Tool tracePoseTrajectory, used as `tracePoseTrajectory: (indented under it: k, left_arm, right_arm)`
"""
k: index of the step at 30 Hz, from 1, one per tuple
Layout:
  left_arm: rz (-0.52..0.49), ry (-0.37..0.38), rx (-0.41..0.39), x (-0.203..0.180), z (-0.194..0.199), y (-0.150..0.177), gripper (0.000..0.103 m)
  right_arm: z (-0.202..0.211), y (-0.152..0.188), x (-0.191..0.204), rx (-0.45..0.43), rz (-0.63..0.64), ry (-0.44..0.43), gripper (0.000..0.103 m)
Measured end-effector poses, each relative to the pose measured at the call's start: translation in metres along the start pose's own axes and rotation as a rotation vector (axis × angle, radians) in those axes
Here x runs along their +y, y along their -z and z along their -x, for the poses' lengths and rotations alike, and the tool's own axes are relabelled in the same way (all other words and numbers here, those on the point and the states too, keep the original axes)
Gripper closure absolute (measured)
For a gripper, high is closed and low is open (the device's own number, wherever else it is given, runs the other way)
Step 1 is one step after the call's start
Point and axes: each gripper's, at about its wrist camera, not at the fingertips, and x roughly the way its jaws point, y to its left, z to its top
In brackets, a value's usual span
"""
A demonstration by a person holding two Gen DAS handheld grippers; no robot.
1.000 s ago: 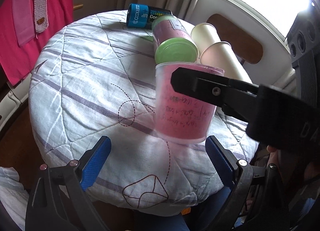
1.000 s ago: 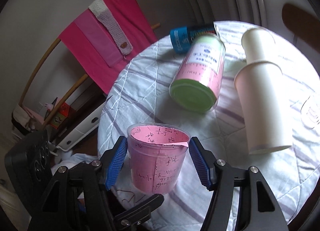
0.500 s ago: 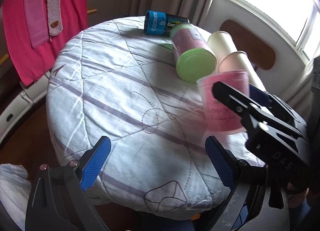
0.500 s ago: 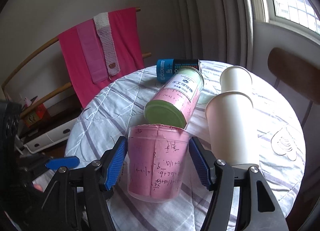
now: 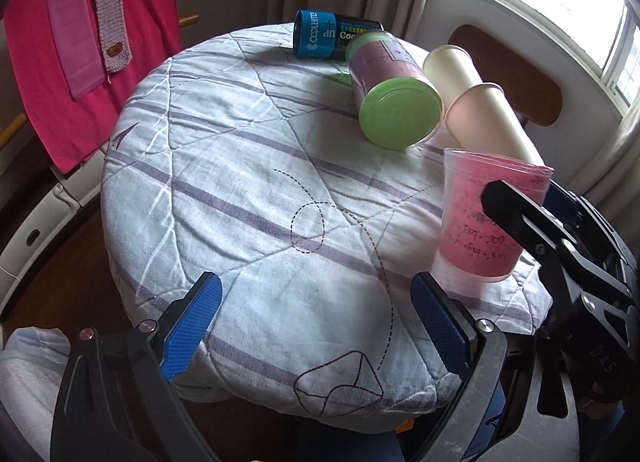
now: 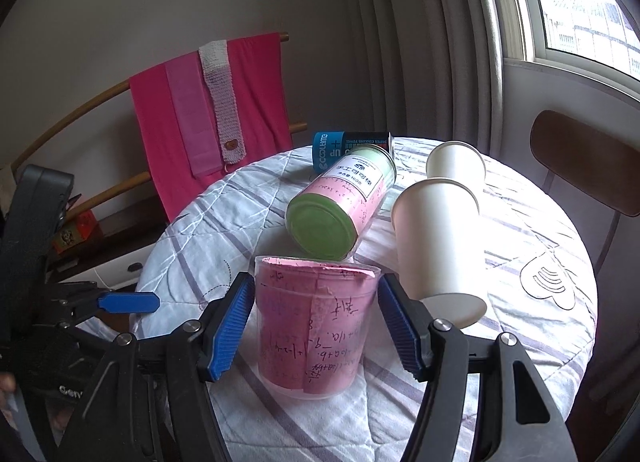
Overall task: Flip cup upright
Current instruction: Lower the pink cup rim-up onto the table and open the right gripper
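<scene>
Bench carries the clutter at its far edge: green-lidded jar, two paper cups, all lying down. Pink cup stands mouth-up at the near right edge, I judge flipped. My right gripper fingers bracket it; contact unclear. Left gripper, spread, holds nothing; its view shows the cup's base resting on the cloth.

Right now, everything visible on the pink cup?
The pink cup is clear plastic lined with pink paper bearing handwritten sums. It stands upright, mouth up, base on the quilted tablecloth near the table's edge. The right gripper brackets it, blue pads at both sides; contact unclear. The green-lidded jar lies just behind it.
</scene>
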Motion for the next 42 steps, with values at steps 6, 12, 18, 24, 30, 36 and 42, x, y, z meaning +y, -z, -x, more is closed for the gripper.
tracePoseTrajectory:
  k: [6, 12, 18, 24, 30, 36, 42]
  left_arm:
    - [-0.001, -0.006, 0.005, 0.001, 0.004, 0.003, 0.006]
    - [0.015, -0.023, -0.026, 0.0, 0.007, -0.001, 0.006]
    - [-0.001, -0.024, -0.033, -0.005, 0.003, -0.004, 0.006]
    - [0.02, -0.054, -0.062, 0.002, 0.007, -0.009, 0.006]
    - [0.087, -0.09, -0.111, 0.02, 0.014, -0.021, 0.006]
    - [0.085, -0.088, -0.086, 0.02, 0.0, -0.026, 0.006]
    - [0.072, -0.079, -0.089, 0.013, 0.004, -0.022, 0.006]
  right_arm:
    - [0.012, 0.009, 0.004, -0.024, 0.058, -0.002, 0.038]
    - [0.018, 0.019, 0.006, -0.08, 0.108, -0.015, 0.038]
    - [0.027, 0.036, 0.014, -0.15, 0.194, -0.002, 0.038]
    - [0.023, 0.039, 0.022, -0.241, 0.229, 0.03, 0.039]
    - [0.009, 0.021, 0.032, -0.317, 0.248, 0.059, 0.039]
    - [-0.001, 0.026, 0.033, -0.242, 0.254, 0.058, 0.039]
    - [0.003, 0.03, 0.025, -0.159, 0.22, 0.044, 0.024]
